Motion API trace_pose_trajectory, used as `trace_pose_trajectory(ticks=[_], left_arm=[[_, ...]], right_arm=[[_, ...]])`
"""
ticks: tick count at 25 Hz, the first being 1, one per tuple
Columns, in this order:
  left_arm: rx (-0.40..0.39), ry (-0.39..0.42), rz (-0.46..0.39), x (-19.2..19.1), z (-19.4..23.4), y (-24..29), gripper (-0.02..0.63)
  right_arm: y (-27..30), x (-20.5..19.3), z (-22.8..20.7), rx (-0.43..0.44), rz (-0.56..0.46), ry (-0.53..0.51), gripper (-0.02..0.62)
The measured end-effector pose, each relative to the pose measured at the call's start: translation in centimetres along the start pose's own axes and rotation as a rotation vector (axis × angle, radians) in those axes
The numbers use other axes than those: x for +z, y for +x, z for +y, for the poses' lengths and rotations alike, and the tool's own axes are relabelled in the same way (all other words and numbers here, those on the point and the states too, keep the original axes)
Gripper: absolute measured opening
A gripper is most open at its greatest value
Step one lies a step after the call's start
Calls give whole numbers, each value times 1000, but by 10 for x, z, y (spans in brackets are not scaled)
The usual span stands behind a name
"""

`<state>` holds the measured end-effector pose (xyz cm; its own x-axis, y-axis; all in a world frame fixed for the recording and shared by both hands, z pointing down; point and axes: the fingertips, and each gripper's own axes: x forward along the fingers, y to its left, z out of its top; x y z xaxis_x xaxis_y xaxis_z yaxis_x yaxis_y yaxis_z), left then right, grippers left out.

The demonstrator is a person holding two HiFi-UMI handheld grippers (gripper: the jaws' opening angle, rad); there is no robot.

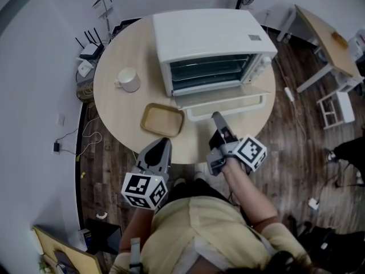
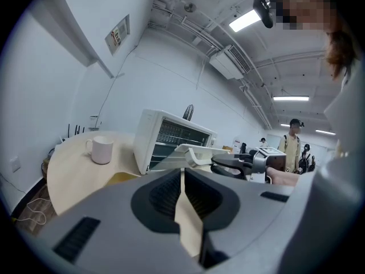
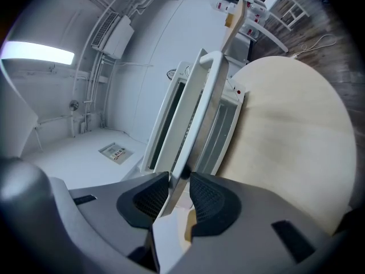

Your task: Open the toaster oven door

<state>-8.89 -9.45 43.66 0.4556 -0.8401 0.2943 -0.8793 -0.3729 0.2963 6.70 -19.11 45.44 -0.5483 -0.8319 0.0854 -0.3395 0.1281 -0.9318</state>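
Looks like smooth white metal on the toaster oven (image 1: 208,36), a little shiny. Shows see-through glass in the door (image 1: 222,100), with a smooth white handle (image 3: 212,73) along its edge. Shows thin shiny metal bars (image 1: 208,73) inside. Looks like pale wood on the round tabletop (image 1: 114,104), smooth and matt. Seems smooth and glossy on the white mug (image 1: 129,80), like glazed clay. Looks like light wood on the small tray (image 1: 162,120), matt. Looks like grey matt plastic on the left gripper (image 1: 161,144) and the right gripper (image 1: 217,117), with dark ribbed pads (image 3: 149,201), maybe rubber. Shows dark, streaky wood planks on the floor (image 1: 296,136).
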Motion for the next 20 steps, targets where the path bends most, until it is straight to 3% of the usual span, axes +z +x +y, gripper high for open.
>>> trace_pose_trajectory(ticks=[15,20], left_arm=[[-31,4,41,-12,-3,9,3],[-35,-1,55,-17,-2,11,3]], right_arm=[[-15,-19,-12,0,-12,-23,104],[-31,-22,-39,-153,9,-97,104]])
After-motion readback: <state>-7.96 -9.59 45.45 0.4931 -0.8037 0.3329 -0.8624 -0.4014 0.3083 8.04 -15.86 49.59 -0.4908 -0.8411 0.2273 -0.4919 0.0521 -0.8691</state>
